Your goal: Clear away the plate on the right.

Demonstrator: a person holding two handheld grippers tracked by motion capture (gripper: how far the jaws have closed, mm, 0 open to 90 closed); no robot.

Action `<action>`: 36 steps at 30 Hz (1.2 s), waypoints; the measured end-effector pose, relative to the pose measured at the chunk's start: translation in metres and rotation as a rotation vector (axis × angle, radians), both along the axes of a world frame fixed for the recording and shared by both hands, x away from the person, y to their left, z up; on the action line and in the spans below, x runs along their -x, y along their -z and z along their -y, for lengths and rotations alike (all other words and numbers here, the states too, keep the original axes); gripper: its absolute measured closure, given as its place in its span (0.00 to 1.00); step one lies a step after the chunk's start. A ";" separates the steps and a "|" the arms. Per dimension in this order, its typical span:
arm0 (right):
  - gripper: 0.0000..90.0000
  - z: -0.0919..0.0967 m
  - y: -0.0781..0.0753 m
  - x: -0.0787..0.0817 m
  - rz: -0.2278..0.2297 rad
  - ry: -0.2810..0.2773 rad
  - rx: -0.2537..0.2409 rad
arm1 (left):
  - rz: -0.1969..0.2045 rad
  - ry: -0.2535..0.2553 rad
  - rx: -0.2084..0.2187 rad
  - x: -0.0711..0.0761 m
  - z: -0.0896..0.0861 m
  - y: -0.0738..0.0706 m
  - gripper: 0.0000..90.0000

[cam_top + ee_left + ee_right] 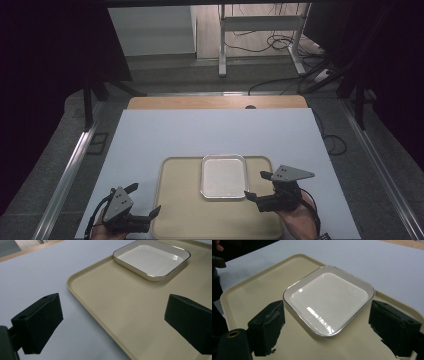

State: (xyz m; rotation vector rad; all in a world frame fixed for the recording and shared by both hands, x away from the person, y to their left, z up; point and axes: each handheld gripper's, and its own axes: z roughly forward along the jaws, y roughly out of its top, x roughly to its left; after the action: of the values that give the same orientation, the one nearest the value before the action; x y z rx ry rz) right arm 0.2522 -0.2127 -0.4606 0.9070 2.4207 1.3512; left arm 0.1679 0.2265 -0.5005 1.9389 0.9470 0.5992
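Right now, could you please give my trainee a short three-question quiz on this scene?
1. True or false: the white dish sits on the beige tray.
2. Which claw is nearer the dish: left claw or right claw?
3. What stands between the right claw's jaws: A) a cup B) nothing C) a spoon?

Key:
1. True.
2. The right claw.
3. B; the jaws stand open, short of the dish.
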 end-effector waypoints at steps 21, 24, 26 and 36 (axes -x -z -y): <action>0.02 0.023 -0.003 0.012 0.060 0.068 0.021 | 0.001 -0.001 -0.003 0.000 0.000 0.000 0.01; 0.02 0.025 -0.004 0.013 0.065 0.072 0.025 | 0.000 -0.001 -0.002 0.000 0.000 0.000 0.01; 0.01 0.027 -0.004 0.014 0.070 0.077 0.026 | 0.001 -0.002 -0.003 0.000 0.000 0.000 0.01; 0.01 0.038 -0.004 0.022 0.076 0.093 0.038 | 0.002 -0.003 -0.001 0.000 0.000 0.000 0.01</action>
State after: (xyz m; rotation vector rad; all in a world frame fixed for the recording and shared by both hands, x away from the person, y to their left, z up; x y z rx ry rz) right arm 0.2305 -0.2503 -0.4565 0.9289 2.3093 1.2793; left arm 0.1675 0.2263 -0.5008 1.9379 0.9488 0.6031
